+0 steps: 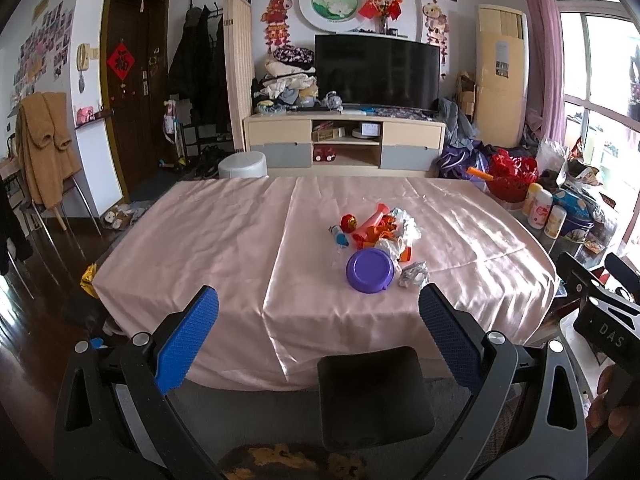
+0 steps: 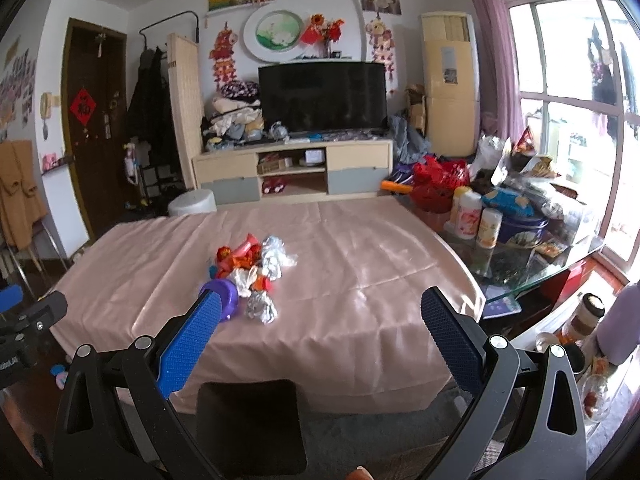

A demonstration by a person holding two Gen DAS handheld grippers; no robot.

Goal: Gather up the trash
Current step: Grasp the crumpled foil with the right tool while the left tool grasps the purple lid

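We hold left gripper and right gripper released, short of the surface; nothing collected; next: reach the foil wad beside the purple bowl.

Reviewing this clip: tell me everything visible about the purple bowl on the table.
The purple bowl is round, shallow and looks like glossy plastic. It appears to lie upside down, flat base up, on the pink cloth at the near edge of the trash pile, crumpled foil just beside it. Neither gripper touches it; in the right wrist view a blue finger partly hides it.
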